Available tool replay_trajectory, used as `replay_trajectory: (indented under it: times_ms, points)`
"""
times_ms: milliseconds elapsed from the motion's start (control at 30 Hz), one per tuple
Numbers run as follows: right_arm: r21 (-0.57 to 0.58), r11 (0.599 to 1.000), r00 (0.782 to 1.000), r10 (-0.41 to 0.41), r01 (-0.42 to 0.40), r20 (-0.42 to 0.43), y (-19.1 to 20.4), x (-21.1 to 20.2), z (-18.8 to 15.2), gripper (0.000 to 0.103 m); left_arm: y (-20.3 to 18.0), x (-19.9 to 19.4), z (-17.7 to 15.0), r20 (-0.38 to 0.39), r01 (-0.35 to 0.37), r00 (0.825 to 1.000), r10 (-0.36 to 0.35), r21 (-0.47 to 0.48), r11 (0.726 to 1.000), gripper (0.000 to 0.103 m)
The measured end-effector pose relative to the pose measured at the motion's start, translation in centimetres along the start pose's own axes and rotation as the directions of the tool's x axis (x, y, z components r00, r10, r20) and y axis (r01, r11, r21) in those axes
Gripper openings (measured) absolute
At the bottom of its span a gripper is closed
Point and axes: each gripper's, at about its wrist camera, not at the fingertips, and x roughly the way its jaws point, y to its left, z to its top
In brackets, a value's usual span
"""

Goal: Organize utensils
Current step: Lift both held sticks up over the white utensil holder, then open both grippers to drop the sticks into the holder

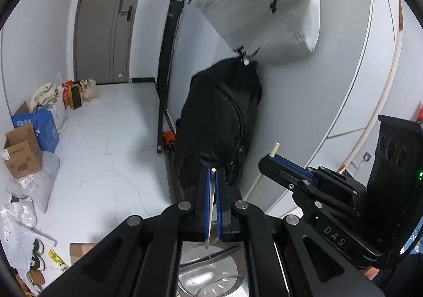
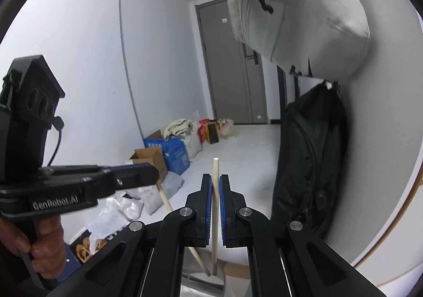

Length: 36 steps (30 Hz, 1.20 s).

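Note:
My left gripper (image 1: 212, 172) is shut on a pale wooden chopstick (image 1: 211, 207), which runs along the blue pads and pokes out at both ends. To its right, my right gripper (image 1: 267, 162) is shut on a second chopstick (image 1: 276, 148) that slants down behind it. In the right wrist view that gripper (image 2: 216, 178) clamps its chopstick (image 2: 215, 167) upright between the pads. The left gripper (image 2: 153, 174) enters from the left, held by a hand (image 2: 45, 246), and its chopstick (image 2: 165, 199) slants down to the right. The lower ends of both sticks meet over a pale container (image 2: 232, 257), which is mostly hidden.
A slotted metal piece (image 1: 211, 278) lies below the left gripper. A white bag (image 1: 264, 6) and a black bag (image 1: 219, 122) hang on the wall ahead. Cardboard boxes (image 1: 22, 151), a blue box (image 1: 45, 127), plastic bags and shoes (image 1: 37, 257) line the floor at left. A grey door (image 1: 105, 19) stands at the back.

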Motion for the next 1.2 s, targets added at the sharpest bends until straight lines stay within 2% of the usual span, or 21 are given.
replay_trajectory:
  times_ms: [67,433,533,600,667,733,767,833,867,933,967,1000,1033,1067,1200]
  points:
    - [0.004,1.0,1.0,0.0,0.0,-0.012,-0.1,0.4,-0.4,0.005,0.2,0.6,-0.1,-0.015,0.006,1.0,-0.006,-0.004,1.0,0.0]
    - [0.056,0.998,0.995,0.048,-0.043,-0.086,-1.4,1.7,-2.8,0.005,0.3,2.2,-0.3,-0.113,0.163,0.98,-0.164,-0.022,0.986,0.0]
    - [0.1,0.993,0.993,0.071,-0.061,-0.096,-1.9,1.7,-3.2,0.008,-0.4,2.2,-0.3,-0.131,0.175,0.976,-0.174,0.0,0.985,0.0]
    - [0.153,0.986,0.989,0.083,-0.064,-0.121,-2.5,1.6,-3.3,0.008,-0.6,2.3,-0.5,-0.157,0.151,0.977,-0.148,0.009,0.989,0.007]
    - [0.196,0.978,0.989,0.097,-0.074,-0.113,-3.0,0.9,-3.3,0.01,-0.8,2.2,-0.6,-0.174,0.153,0.973,-0.151,-0.002,0.988,0.016]
    - [0.22,0.973,0.99,0.091,-0.066,-0.108,-3.4,-0.2,-3.4,0.028,-0.9,1.6,-0.8,-0.163,0.134,0.978,-0.13,0.009,0.991,0.023]
    - [0.228,0.971,0.991,0.091,-0.066,-0.098,-3.6,-0.8,-3.4,0.03,-0.8,1.5,-1.0,-0.157,0.123,0.98,-0.12,0.013,0.992,0.031]
    - [0.231,0.972,0.994,0.071,-0.049,-0.087,-3.6,-1.9,-3.4,0.037,-0.7,0.8,-1.1,-0.137,0.107,0.985,-0.106,0.006,0.994,0.038]
    - [0.23,0.972,0.995,0.058,-0.037,-0.085,-3.7,-2.4,-3.4,0.039,-0.6,0.3,-1.2,-0.128,0.103,0.986,-0.102,0.0,0.995,0.04]
    - [0.244,0.97,0.997,0.035,-0.016,-0.075,-3.7,-3.5,-3.6,0.053,-0.6,-0.5,-1.4,-0.114,0.076,0.991,-0.076,-0.004,0.997,0.043]
    - [0.253,0.967,0.997,0.028,-0.008,-0.073,-3.8,-3.9,-3.7,0.056,-0.7,-1.2,-1.6,-0.103,0.058,0.993,-0.059,-0.005,0.998,0.044]
    - [0.264,0.965,0.997,0.016,0.004,-0.077,-3.8,-4.3,-3.9,0.064,-0.7,-1.6,-1.8,-0.093,0.044,0.995,-0.044,-0.005,0.999,0.045]
    - [0.274,0.961,0.997,0.003,0.019,-0.08,-3.7,-4.7,-4.1,0.073,-0.6,-2.0,-2.0,-0.083,0.028,0.996,-0.029,-0.007,1.0,0.05]
    - [0.283,0.959,0.997,-0.004,0.027,-0.081,-3.7,-5.2,-4.3,0.076,-0.5,-2.5,-2.3,-0.073,0.012,0.997,-0.012,-0.009,1.0,0.06]
    - [0.291,0.956,0.996,-0.007,0.032,-0.085,-2.7,-6.8,-5.7,0.079,0.5,-4.6,-4.0,-0.022,-0.052,0.998,0.051,-0.043,0.998,0.075]
